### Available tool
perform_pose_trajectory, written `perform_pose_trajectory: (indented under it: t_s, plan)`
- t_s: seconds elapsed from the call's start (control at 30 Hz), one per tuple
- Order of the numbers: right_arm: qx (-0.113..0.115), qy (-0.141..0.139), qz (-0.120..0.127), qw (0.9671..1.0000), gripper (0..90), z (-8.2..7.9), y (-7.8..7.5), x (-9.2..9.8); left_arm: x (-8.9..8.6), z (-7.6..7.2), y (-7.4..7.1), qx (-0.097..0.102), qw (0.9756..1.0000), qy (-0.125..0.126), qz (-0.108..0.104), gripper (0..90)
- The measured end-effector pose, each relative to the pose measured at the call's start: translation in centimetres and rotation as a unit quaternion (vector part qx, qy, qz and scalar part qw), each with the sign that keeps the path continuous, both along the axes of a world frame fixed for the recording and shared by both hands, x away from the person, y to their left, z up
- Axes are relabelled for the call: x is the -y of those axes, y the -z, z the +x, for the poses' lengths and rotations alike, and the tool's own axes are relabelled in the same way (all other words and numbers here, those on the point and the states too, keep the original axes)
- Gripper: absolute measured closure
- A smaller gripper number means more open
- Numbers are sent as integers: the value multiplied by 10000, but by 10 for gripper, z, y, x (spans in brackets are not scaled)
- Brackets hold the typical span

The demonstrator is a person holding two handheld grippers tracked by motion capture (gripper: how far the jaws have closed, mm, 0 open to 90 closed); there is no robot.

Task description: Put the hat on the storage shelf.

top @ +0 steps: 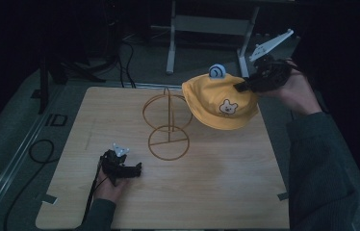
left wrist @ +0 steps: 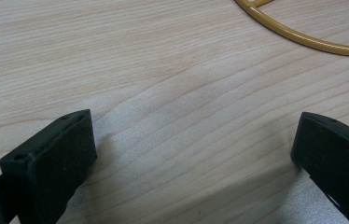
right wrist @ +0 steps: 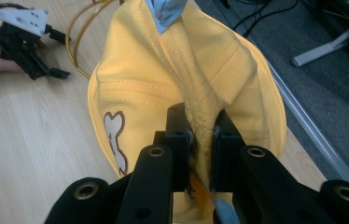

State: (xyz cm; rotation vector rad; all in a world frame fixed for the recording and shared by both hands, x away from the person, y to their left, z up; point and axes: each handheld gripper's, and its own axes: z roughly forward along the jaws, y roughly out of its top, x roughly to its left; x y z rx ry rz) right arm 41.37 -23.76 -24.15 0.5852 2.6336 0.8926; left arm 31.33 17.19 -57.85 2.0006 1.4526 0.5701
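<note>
**Yellow hat lifted toward a wire stand**

In the high view we see a wooden bench (top: 216,192) with a gold wire hat stand (top: 168,126) near its centre: a round base, an upright post and a ring on top. At about two o'clock from the stand, our right tool (top: 242,86) holds a yellow hat (top: 219,101) in the air, above the bench's far right part and just beside the stand's ring. We judge the hat is held up high so it can be lowered over that ring.

The right gripper view adds the detail of the grip: the jaws are pinched narrow on a fold of the hat's fabric (right wrist: 200,126), which bunches between them. It also brings out the cartoon patch (right wrist: 115,140) on the hat's side.

Our left tool (top: 129,169) rests on the bench at about seven o'clock from the stand, probably parked out of the way. The left gripper view shows its jaws wide apart and holding nothing, with bare wood between them and the stand's base rim (left wrist: 303,39) just ahead.
</note>
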Motion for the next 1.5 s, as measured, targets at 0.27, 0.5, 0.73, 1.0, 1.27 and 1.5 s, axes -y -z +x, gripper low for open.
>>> perform_pose_trajectory:
  t_s: [0.27, 0.5, 0.73, 1.0, 1.27, 1.5]
  plan:
    - [28, -111, 160, 9998, 812, 3, -2, -12, 1, 0, 0, 2, 10000, 34, 6, 0]
    - [41, -192, 254, 9995, 812, 5, -2, -23, 1, 0, 0, 4, 10000, 47, 7, 0]
    - [30, -260, 371, 9990, 812, 7, -3, -36, 1, 0, 0, 11, 10000, 56, 6, 0]
    - [23, -355, 476, 9982, 812, 9, -2, -51, 2, 0, 0, 16, 10000, 63, 4, 0]
    - [10, -402, 480, 9980, 812, 12, -2, -67, 2, 0, 0, 15, 10000, 61, 6, 0]
    - [-18, -434, 488, 9979, 812, 16, -2, -79, 2, 0, 0, 17, 10000, 73, -8, 0]
